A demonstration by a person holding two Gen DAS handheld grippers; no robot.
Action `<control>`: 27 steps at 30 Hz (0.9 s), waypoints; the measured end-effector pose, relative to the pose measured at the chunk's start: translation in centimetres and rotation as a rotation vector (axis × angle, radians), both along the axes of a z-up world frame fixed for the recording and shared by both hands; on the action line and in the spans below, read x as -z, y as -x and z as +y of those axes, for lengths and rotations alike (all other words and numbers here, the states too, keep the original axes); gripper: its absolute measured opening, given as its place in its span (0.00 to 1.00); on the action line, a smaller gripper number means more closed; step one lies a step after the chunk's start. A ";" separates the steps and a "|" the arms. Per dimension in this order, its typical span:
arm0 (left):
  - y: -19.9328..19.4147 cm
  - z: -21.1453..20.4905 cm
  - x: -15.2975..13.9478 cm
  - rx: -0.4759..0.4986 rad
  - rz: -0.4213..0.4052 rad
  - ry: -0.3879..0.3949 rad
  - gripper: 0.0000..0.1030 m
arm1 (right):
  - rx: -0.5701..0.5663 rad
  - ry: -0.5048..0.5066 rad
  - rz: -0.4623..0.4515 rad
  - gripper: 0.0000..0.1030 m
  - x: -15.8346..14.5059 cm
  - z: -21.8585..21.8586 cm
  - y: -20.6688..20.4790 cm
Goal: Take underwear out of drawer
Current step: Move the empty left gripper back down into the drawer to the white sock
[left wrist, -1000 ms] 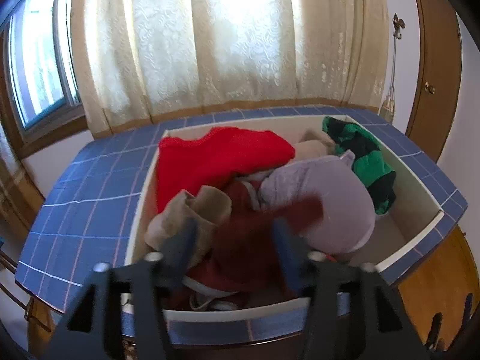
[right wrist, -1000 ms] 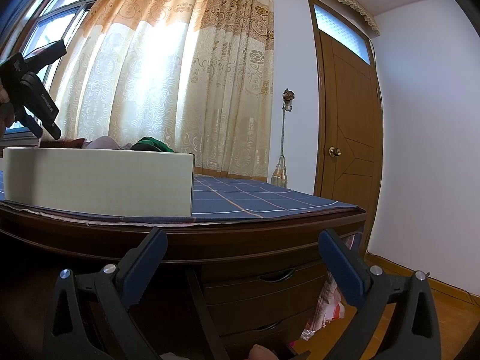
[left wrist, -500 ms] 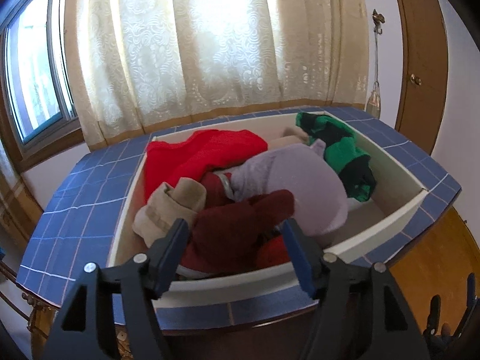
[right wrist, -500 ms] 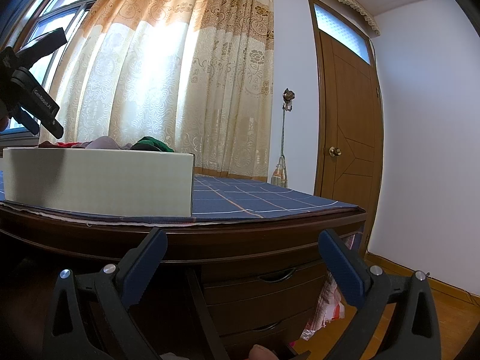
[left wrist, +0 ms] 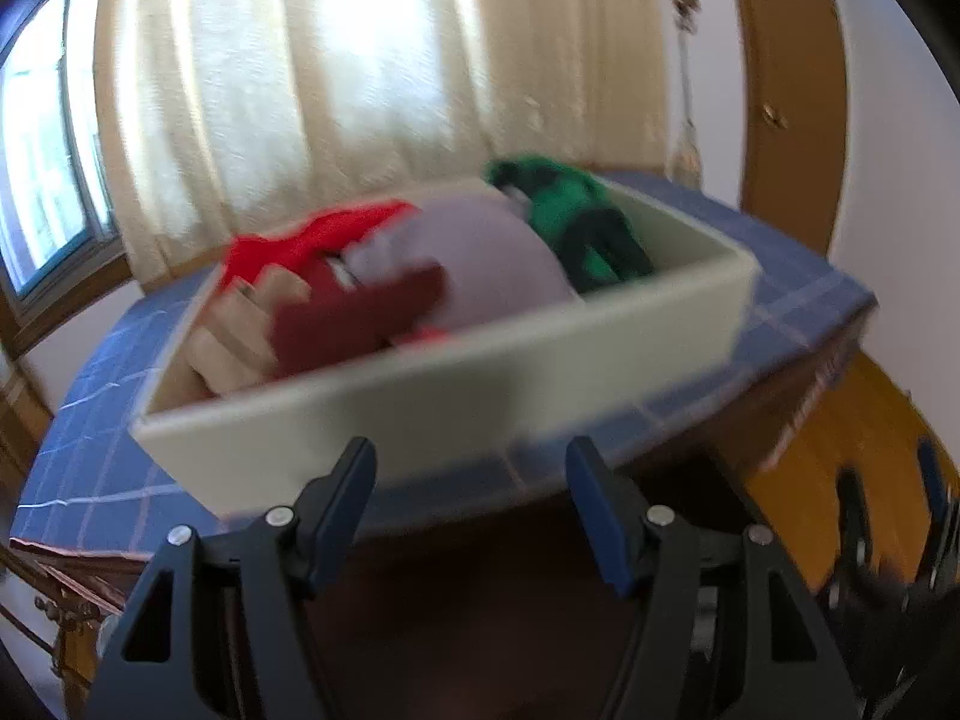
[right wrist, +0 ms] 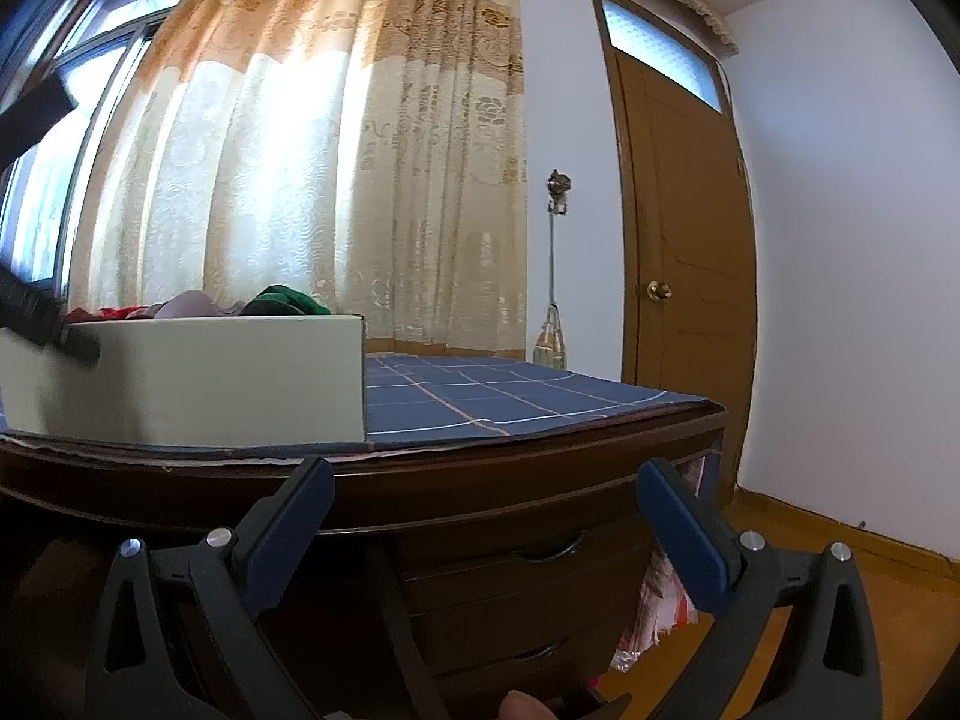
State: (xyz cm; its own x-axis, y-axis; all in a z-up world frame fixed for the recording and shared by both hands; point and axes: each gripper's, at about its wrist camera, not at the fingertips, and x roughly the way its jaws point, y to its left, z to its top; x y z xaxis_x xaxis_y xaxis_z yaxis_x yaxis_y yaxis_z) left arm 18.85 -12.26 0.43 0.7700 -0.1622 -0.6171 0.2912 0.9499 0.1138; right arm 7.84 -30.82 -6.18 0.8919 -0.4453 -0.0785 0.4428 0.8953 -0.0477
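Two grippers, both gaping with nothing between the blue pads: your left gripper [left wrist: 471,468] is hovering in front of the white drawer [left wrist: 420,402], short of its near wall; your right gripper [right wrist: 483,501] is pointing at the dark dresser [right wrist: 510,492]. Underwear is lying heaped inside the drawer – dark red piece [left wrist: 354,318] nearest, lilac [left wrist: 498,264] and green [left wrist: 564,210] behind – on the blue checked cloth [left wrist: 90,456]
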 end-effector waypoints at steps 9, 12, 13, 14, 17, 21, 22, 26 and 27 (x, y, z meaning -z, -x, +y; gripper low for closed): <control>1.3 -5.2 7.6 0.131 0.242 -0.086 0.64 | 0.048 -0.072 -0.017 0.99 -0.3 -1.4 0.3; 0.9 -6.6 9.6 0.171 0.351 -0.088 0.65 | 0.060 -0.105 -0.018 0.99 -0.3 -2.0 0.3; 0.7 -7.1 10.4 0.188 0.402 -0.088 0.65 | 0.062 -0.109 -0.019 0.99 -0.3 -2.1 0.3; 0.5 -7.5 11.0 0.201 0.445 -0.086 0.65 | 0.063 -0.110 -0.020 0.99 -0.3 -2.1 0.4; 0.1 -8.4 12.6 0.213 0.539 -0.056 0.65 | 0.068 -0.096 -0.023 0.99 -0.3 -1.9 0.4; -0.3 -9.7 13.6 0.237 0.606 -0.043 0.65 | 0.069 -0.094 -0.026 0.99 -0.2 -1.9 0.6; -0.3 -10.1 13.9 0.245 0.621 -0.042 0.65 | 0.069 -0.096 -0.028 0.99 -0.2 -2.0 0.6; -0.6 -11.4 15.1 0.270 0.690 -0.056 0.65 | 0.071 -0.098 -0.038 0.99 -0.2 -1.9 0.6; -0.5 -11.8 15.4 0.285 0.702 -0.067 0.65 | 0.071 -0.097 -0.039 0.99 -0.2 -1.9 0.6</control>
State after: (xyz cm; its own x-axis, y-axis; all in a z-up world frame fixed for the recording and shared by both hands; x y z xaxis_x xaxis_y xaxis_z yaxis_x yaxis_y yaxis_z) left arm 19.39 -24.08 -15.02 0.1274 -0.2406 -0.9622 0.5494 0.8248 -0.1335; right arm 7.19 -32.72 -5.94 0.8615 -0.4997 -0.0901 0.5053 0.8611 0.0556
